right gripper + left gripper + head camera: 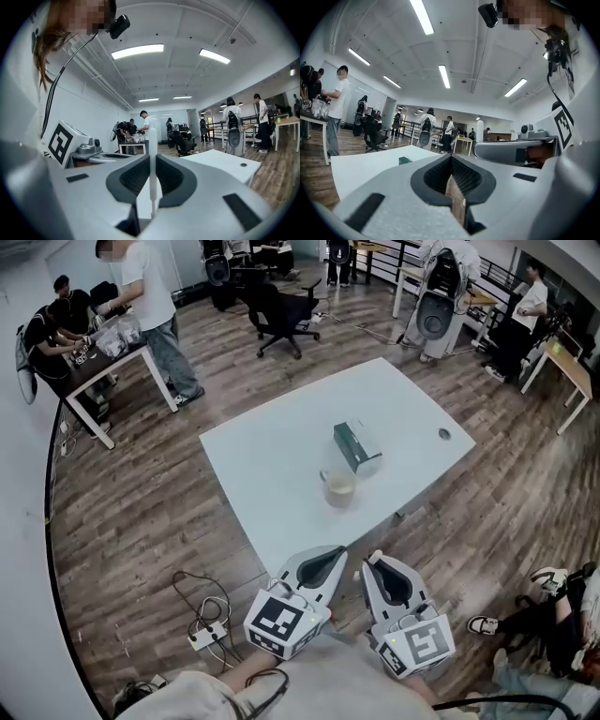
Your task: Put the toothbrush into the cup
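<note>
Now right tool [151, 180] pinches toothbrush [152, 140].

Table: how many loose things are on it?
2. A cup stands near the middle, and a green box lies just beyond it. The round mark near the right edge of the table looks like a hole.

I count two tools of mine: the left hand-held gripper [337, 560] and the right hand-held gripper [374, 561]. There is one toothbrush [152, 154], one cup [339, 487], one green box [357, 447], one white surface [272, 465] and one black office chair [281, 313].
</note>
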A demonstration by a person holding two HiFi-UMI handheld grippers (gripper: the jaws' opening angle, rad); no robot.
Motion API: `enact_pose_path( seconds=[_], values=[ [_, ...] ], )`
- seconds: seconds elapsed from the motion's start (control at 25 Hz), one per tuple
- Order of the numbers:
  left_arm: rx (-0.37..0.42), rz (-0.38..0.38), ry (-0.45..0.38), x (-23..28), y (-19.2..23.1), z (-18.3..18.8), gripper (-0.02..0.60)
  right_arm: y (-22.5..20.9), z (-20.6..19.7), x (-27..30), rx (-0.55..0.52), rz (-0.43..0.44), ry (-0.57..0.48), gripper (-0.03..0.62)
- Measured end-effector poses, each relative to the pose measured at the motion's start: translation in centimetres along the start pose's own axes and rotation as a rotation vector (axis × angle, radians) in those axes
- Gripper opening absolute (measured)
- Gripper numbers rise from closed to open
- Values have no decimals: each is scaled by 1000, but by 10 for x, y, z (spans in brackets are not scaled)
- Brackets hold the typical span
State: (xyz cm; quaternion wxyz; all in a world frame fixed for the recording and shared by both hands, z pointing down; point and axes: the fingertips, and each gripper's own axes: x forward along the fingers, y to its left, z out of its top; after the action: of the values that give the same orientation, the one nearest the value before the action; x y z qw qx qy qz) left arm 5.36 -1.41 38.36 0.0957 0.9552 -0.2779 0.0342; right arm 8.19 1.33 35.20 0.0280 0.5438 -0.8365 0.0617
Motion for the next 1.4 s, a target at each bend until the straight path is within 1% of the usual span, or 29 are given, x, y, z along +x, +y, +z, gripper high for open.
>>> enact_pose_path(
  seconds=[0.16, 0.32, 0.64, 0.88, 1.08, 1.4],
  values=[
    [-1, 13, 1, 18, 10, 0, 8, -17, -5, 13, 9, 9, 6, 48],
    [-15, 41, 15, 23, 20, -5, 8, -25, -11, 22, 30, 26, 23, 48],
    [-21, 63, 41, 40, 42, -5, 8, -42, -12, 47, 67, 34, 33, 48],
    [-34, 67, 64, 53, 64, 0, 8, -54, 1, 74, 61, 24, 11, 48],
    [-43, 55, 78, 65, 80, 0, 8, -71, 9, 99, 54, 6, -8, 48],
    [-57, 52, 103, 76, 103, -5, 8, -89, 10, 139, 40, -5, -12, 48]
  ],
)
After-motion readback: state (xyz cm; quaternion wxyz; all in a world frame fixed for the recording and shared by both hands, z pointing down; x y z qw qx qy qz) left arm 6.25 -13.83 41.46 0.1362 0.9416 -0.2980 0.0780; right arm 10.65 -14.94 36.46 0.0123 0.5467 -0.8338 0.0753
